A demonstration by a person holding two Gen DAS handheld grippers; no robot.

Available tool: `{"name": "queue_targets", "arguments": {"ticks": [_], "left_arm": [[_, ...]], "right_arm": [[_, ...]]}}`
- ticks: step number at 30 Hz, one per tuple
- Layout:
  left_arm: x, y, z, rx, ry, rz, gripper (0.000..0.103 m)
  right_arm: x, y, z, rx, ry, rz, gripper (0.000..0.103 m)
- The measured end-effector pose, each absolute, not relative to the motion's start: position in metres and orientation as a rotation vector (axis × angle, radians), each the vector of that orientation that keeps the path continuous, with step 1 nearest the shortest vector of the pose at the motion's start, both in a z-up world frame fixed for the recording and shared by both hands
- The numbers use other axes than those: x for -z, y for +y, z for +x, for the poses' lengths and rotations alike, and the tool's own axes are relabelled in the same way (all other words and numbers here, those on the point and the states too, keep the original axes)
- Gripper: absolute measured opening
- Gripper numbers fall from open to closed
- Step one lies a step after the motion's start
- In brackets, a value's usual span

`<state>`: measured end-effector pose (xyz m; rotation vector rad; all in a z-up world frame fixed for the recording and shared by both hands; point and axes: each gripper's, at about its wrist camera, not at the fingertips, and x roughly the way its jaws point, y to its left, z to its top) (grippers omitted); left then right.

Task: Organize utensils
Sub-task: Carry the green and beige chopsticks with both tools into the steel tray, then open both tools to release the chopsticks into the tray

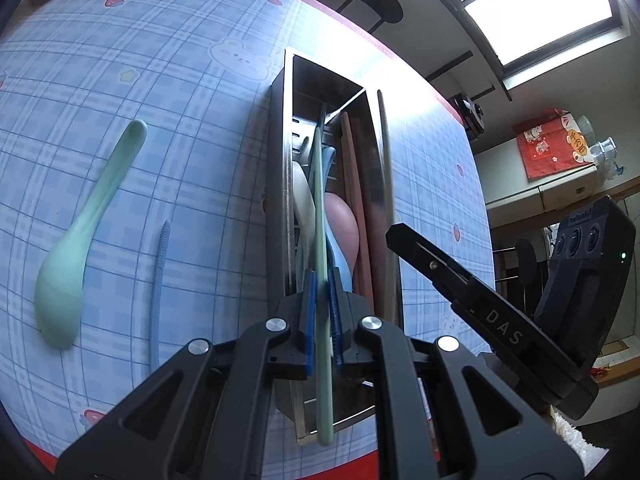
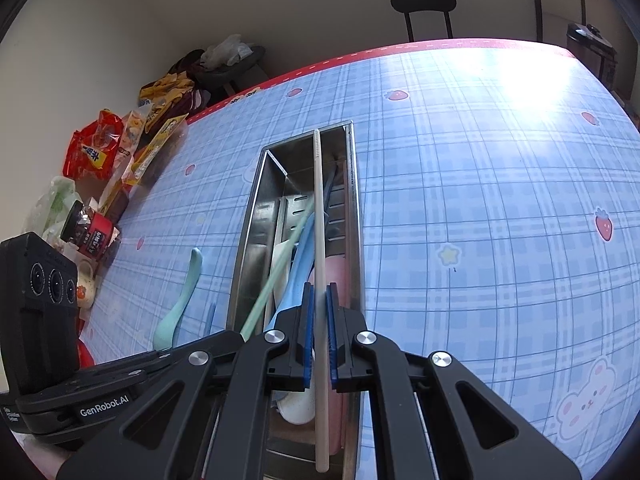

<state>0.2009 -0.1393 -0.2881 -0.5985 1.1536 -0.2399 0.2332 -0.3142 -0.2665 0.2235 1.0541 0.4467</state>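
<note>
Left gripper [image 1: 320, 312]: blue pads clamped on a green chopstick [image 1: 320, 216], which runs lengthwise above the metal utensil box [image 1: 280, 184].
Right gripper [image 2: 318, 332]: pads closed on a white chopstick [image 2: 319, 240], likewise held over the box, close to its right wall.

Utensil box: steel, long and narrow, partitioned; lies flat mid-table. Contents seen from the left wrist view: a white spoon [image 1: 302, 200], a blue spoon [image 1: 340, 264], a pink spoon [image 1: 342, 220], and brown chopsticks [image 1: 352, 184] in the right-hand compartment.

Progress, as I judge it: well along. Most pieces are already in the box, and two chopsticks are held above it, not yet let go. Outstanding on the cloth, left of the box: one green spoon [image 1: 80, 240] and, between it and the box, one blue chopstick [image 1: 158, 280], lying apart from each other.

Surface: table under a blue plaid cloth [image 2: 480, 200] with strawberry, star and bear prints and a red border; strong glare at the far side.

Room: snack packets [image 2: 100, 152] and a red-labelled jar [image 2: 92, 232] heaped at the table's left edge; a black chair [image 2: 424, 4] beyond the far edge; pale wall; a bright window [image 1: 536, 0] seen from the left wrist view.
</note>
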Motion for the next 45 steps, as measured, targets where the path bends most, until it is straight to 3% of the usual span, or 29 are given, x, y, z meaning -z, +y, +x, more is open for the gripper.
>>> {"name": "queue_targets", "arguments": {"ticks": [7, 12, 28, 30, 33, 37, 39, 45], "left_arm": [[0.270, -0.135, 0.202, 0.259, 1.102, -0.550, 0.012], [0.249, -0.117, 0.192, 0.240, 1.042, -0.466, 0.021], [0.240, -0.035, 0.114, 0.138, 0.986, -0.266, 0.045], [0.242, -0.030, 0.105, 0.131, 0.986, -0.248, 0.046], [0.243, -0.025, 0.094, 0.131, 0.984, -0.223, 0.062], [0.243, -0.020, 0.087, 0.136, 0.987, -0.222, 0.088], [0.243, -0.017, 0.086, 0.137, 0.992, -0.232, 0.091], [0.249, -0.006, 0.086, 0.150, 1.018, -0.259, 0.097]], "right_arm": [[0.252, -0.316, 0.227, -0.429, 1.015, 0.208, 0.012], [0.237, -0.318, 0.210, -0.401, 0.965, 0.203, 0.043], [0.245, -0.314, 0.143, -0.369, 0.962, 0.193, 0.044], [0.248, -0.311, 0.137, -0.358, 0.972, 0.181, 0.051], [0.249, -0.305, 0.128, -0.341, 0.970, 0.161, 0.073], [0.248, -0.292, 0.119, -0.343, 0.970, 0.134, 0.089], [0.249, -0.285, 0.118, -0.353, 0.980, 0.133, 0.097], [0.248, -0.264, 0.112, -0.345, 0.993, 0.090, 0.097]]}}
